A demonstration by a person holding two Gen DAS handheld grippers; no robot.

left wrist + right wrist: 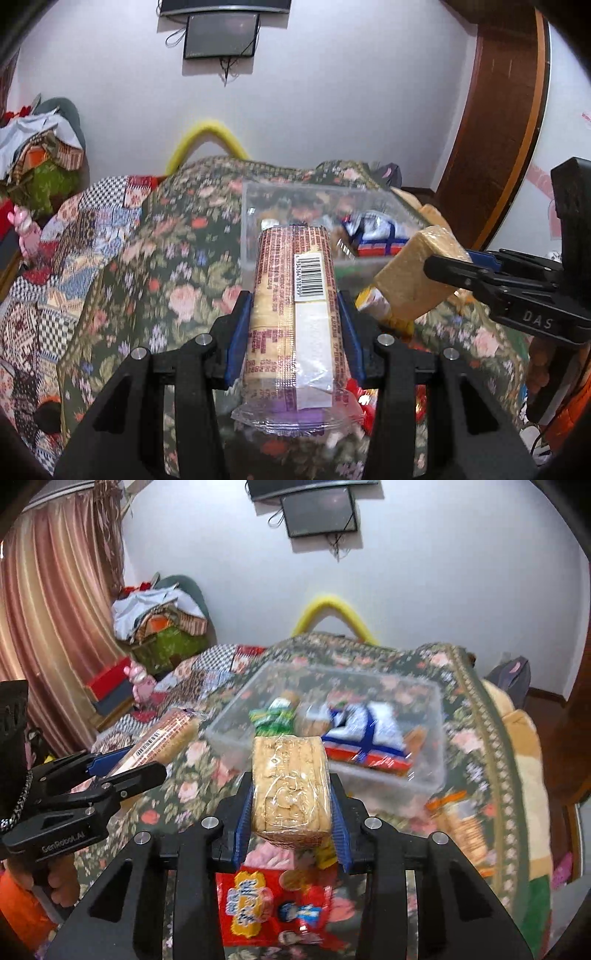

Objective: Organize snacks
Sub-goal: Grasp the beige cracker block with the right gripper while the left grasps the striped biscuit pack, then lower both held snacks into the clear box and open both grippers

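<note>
Black plastic left gripper (295,325) with blue ribbed pads (236,332) and round silver screws (202,339) on angular linkage arms. Same build on right gripper (291,808): black frame, blue pads (341,834), silver screws (370,823). White "DAS" lettering on one housing, "GenRobot.AI" on the other. Bare-skinned fingers (59,886) on a handle, orange sleeve (18,908) beside them.

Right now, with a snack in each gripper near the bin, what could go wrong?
1. The left gripper clamps the long biscuit roll near one end, so it may pivot or slip.
2. The right gripper squeezes the wrapped cracker stack; crackers could break.
3. The clear bin already holds packets; both grippers arriving together may collide.
</note>
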